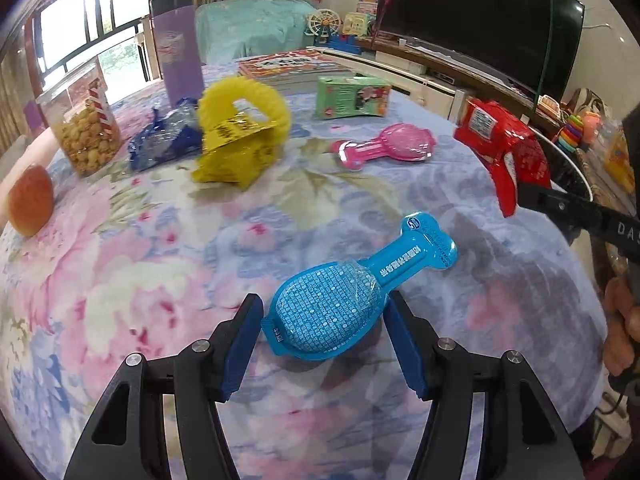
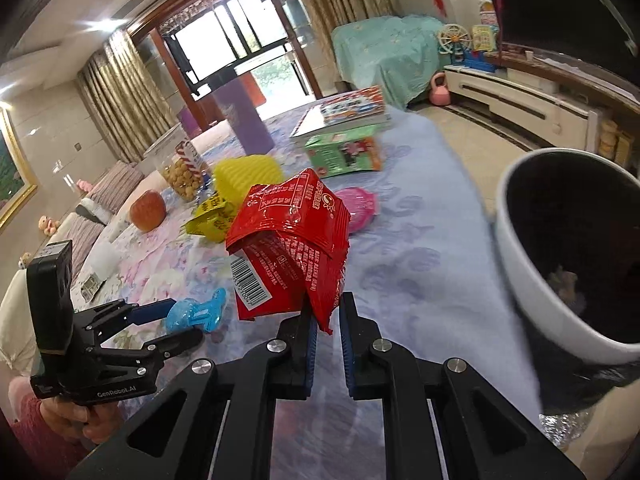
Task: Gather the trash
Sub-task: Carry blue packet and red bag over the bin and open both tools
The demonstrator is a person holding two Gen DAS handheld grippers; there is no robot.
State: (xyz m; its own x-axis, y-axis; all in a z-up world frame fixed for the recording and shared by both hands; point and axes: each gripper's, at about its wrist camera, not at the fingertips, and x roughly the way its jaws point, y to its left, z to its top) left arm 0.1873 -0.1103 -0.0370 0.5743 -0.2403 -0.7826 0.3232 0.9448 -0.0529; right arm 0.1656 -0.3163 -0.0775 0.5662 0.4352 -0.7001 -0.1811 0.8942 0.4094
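Note:
A blue spoon-shaped packet [image 1: 340,304] sits between the pads of my left gripper [image 1: 324,300], held just above the flowered tablecloth [image 1: 160,240]. In the right wrist view the same left gripper [image 2: 186,320] appears at lower left with the blue packet [image 2: 196,314] in it. My right gripper [image 2: 328,304] is shut on the bottom edge of a red snack bag [image 2: 292,248], which hangs crumpled above the table. From the left wrist view, the red bag [image 1: 496,140] and the right gripper [image 1: 526,196] are at the right edge of the table.
A white bin with a black liner [image 2: 520,248] stands just right of the table. On the cloth lie a yellow wrapper [image 1: 236,136], a crumpled blue wrapper [image 1: 164,140], a pink packet [image 1: 388,146], a green box [image 1: 352,98], a snack jar [image 1: 86,136], a round fruit [image 1: 30,200] and books [image 1: 292,64].

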